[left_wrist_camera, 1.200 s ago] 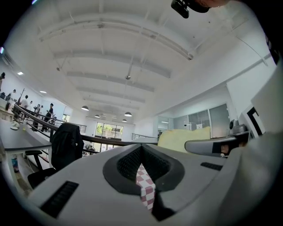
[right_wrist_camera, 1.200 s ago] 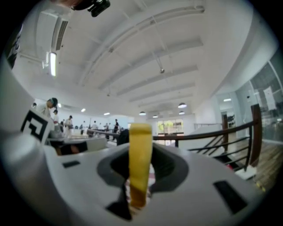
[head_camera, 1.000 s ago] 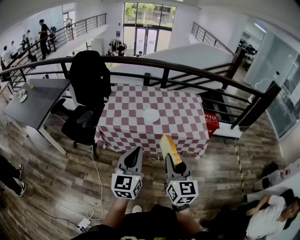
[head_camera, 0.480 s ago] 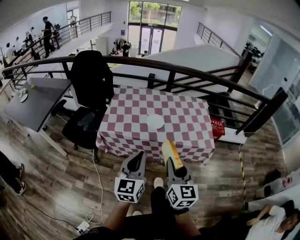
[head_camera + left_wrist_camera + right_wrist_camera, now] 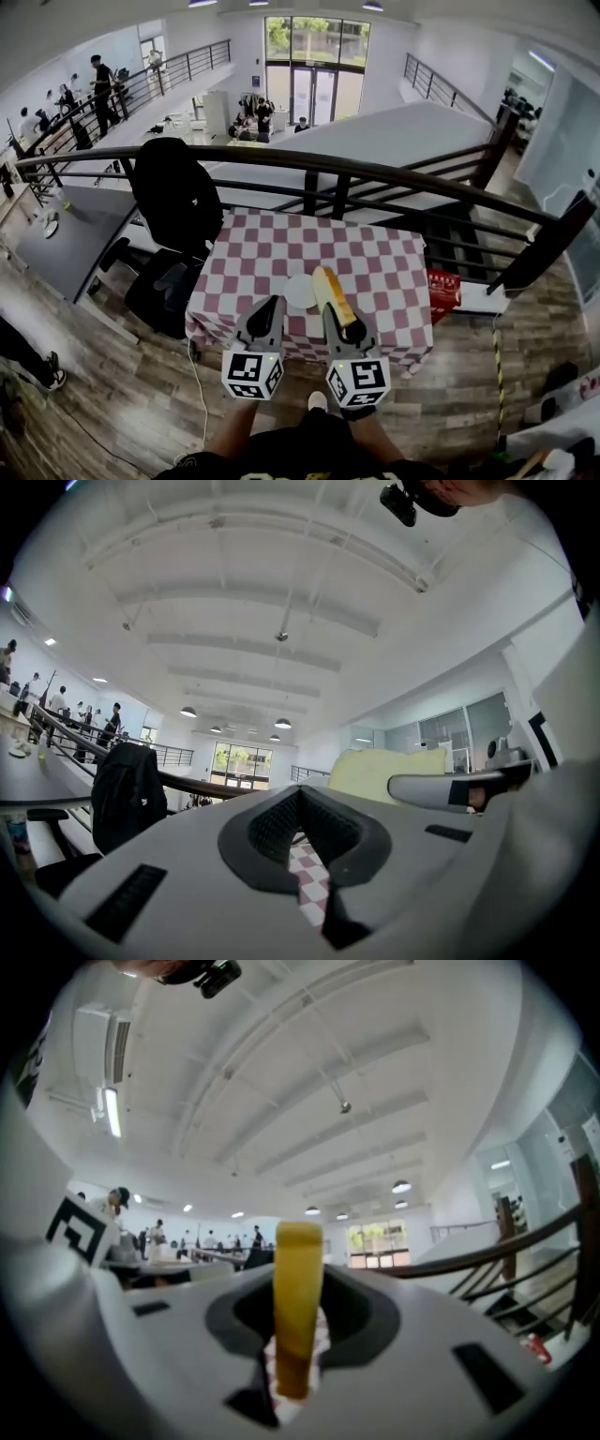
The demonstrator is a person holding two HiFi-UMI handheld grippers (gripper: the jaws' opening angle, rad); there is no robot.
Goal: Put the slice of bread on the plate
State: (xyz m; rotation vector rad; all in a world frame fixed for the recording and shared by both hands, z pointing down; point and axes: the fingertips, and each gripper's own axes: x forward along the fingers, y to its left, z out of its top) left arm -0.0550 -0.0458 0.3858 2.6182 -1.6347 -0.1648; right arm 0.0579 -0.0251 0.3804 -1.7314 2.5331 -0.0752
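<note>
Bread on edge, plate close

Right tongs (image 5: 331, 314) clamp the bread (image 5: 328, 289) upright; left tongs (image 5: 274, 305) are together and empty. The plate (image 5: 299, 292) lies just left of the bread, by the counter's (image 5: 375, 262) near edge. Released on edge, the bread could topple past the plate.

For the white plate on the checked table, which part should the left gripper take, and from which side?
Probably the near rim of the plate, approached low from the front edge of the table. It lies flat, so only its thin rim fits between jaws. The left gripper is empty, with its jaws together.
</note>
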